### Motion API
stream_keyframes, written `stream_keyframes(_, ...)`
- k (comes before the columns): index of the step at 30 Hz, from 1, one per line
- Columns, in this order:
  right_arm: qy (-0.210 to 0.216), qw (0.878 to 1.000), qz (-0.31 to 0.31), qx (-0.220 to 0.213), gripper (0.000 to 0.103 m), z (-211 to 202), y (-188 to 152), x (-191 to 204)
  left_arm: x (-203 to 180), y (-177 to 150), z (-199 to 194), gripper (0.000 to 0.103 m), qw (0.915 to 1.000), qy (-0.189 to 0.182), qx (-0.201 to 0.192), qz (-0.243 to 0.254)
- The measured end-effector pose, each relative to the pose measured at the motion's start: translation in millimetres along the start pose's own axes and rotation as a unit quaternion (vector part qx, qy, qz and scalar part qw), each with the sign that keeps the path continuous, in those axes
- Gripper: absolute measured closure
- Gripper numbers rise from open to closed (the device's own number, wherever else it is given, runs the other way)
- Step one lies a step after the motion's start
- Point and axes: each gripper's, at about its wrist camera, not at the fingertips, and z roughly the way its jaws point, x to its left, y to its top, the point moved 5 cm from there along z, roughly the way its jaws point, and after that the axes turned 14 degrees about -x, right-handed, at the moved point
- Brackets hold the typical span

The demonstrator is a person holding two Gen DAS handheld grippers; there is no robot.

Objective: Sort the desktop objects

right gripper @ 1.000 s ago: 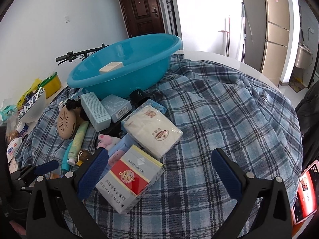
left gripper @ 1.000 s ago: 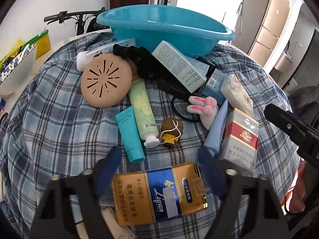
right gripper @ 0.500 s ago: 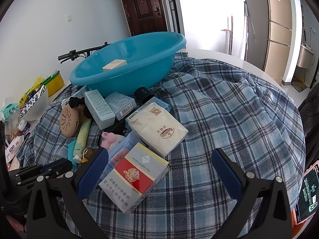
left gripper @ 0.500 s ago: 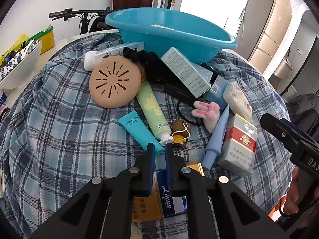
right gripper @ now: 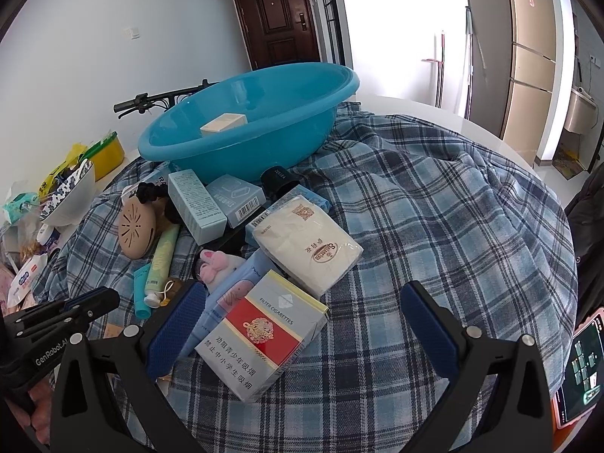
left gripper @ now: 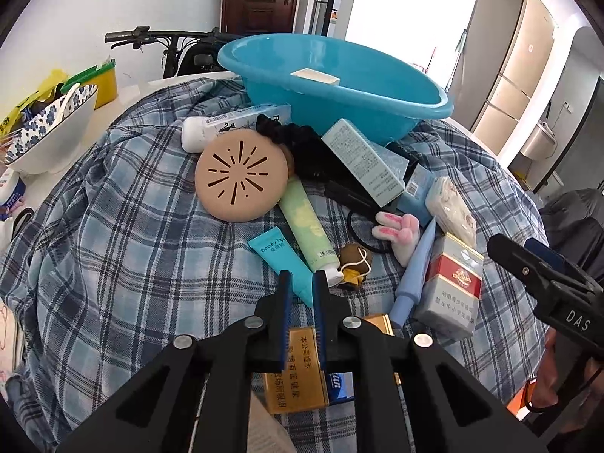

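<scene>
The plaid cloth (right gripper: 434, 207) covers the whole table. At its far side sits the blue basin (right gripper: 264, 143), which I take to be where things go, since one small pale box (right gripper: 222, 122) already lies in it. The clutter runs in a band from the basin toward me, on the left half of the cloth.

Biggest in that heap is the soft tissue pack (right gripper: 305, 238). It would squash under a firm squeeze, so it wants a light hold across its short side. Just near of it lies the red-and-white cigarette pack (right gripper: 264, 336), flat and face up. My right gripper (right gripper: 302, 294) stands wide open with a finger on either side of that pack, touching nothing. The pack is light, stiff card with a slick wrapper. I would close across its two long edges, near the middle, hard enough that it cannot slide but not enough to crush the shell.

To the left, at the near edge, lies the gold cigarette pack (left gripper: 298, 381), also flat. My left gripper (left gripper: 302, 275) is closed to a narrow slit above it. The pack shows through the slit and on both sides of the fingers, so it looks to lie beneath them, not pinched, though I cannot be sure. Lying flat, it offers only its thin edges, so I judge a wide stance across the width is needed.

Just beyond lie the teal tube (left gripper: 281, 260) and the green tube (left gripper: 305, 222), soft and apt to roll.
</scene>
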Motion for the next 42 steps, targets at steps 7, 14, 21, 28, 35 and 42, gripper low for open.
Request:
stream_keyframes(7,0.007,1.000,0.001,-0.005,0.000,-5,2,2,7,-12,-13,0.032,0.9998,0.003,0.015,-0.016)
stream_keyframes(14,0.017,1.000,0.007,-0.008,0.000,-7,2,5,8,-37,-27,0.025,0.9988,0.033,0.032,0.014)
stream_keyframes(21,0.019,1.000,-0.002,0.005,0.000,0,-5,11,19,-45,-27,0.025,0.9981,0.045,0.040,0.010)
stream_keyframes(28,0.021,1.000,-0.004,0.011,0.000,4,-8,13,13,-46,-20,0.053,0.9991,0.009,0.042,-0.001)
stream_keyframes(35,0.017,1.000,-0.003,0.007,0.000,2,-6,10,-5,-34,-21,0.057,0.9995,-0.003,0.021,0.024)
stream_keyframes(42,0.016,1.000,0.002,0.007,0.000,1,-6,7,-11,4,-23,0.057,0.9988,-0.007,-0.047,0.014)
